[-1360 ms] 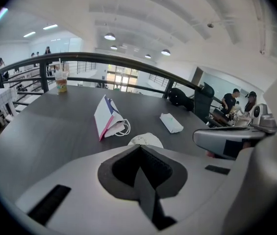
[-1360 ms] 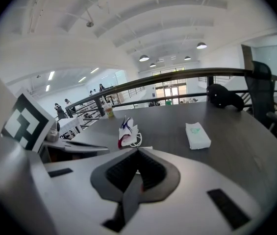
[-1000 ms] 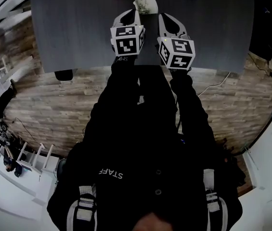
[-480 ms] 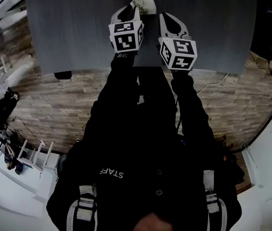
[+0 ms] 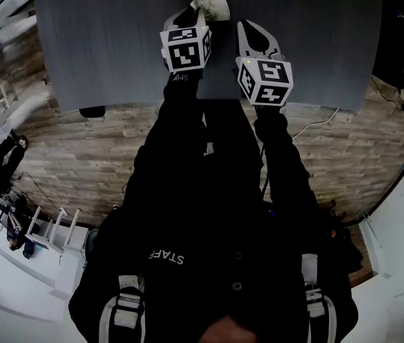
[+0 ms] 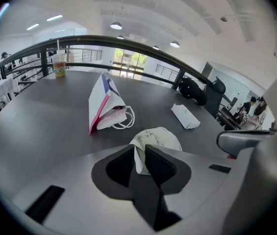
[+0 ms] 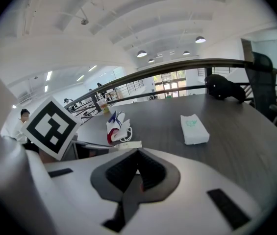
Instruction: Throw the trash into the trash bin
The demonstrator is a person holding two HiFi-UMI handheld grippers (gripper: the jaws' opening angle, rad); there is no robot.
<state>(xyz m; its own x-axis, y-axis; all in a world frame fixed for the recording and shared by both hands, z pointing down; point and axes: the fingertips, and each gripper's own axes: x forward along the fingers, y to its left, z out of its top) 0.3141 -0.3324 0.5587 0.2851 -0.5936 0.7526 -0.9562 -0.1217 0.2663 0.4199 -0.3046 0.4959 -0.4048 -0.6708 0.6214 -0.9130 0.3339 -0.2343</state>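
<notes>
A dark grey table [image 5: 101, 41] spreads under and ahead of both tongs, with wood-plank floor [image 5: 80, 163] below its near edge. The person, in a black jacket [image 5: 209, 213], reaches both arms out over that edge.

The left tongs [image 5: 196, 11] point forward and down at the table. In the left gripper view the left tongs [image 6: 140, 148] are clamped on the near edge of a crumpled white paper [image 6: 158, 138] with faint green print. The rest of the paper bulges out just past the tips and rests on the table. From the head view the crumpled paper [image 5: 216, 4] lies at the tip of the left tongs, slightly toward the right tongs.

The right tongs [image 5: 243, 24] hang just beside the left ones. In the right gripper view their jaws [image 7: 137, 153] are pressed together with nothing between them.

A white paper bag [image 6: 104, 106] with a pink edge and loop handles lies on its side beyond the left tongs, a little to their left. A flat white tissue packet [image 7: 193, 129] lies beyond the right tongs and slightly to their right, apart from the bag. A black bag [image 7: 224, 88] sits at the far rim. A drink cup [image 6: 59, 65] with a straw stands upright far off to the left, by the railing.
</notes>
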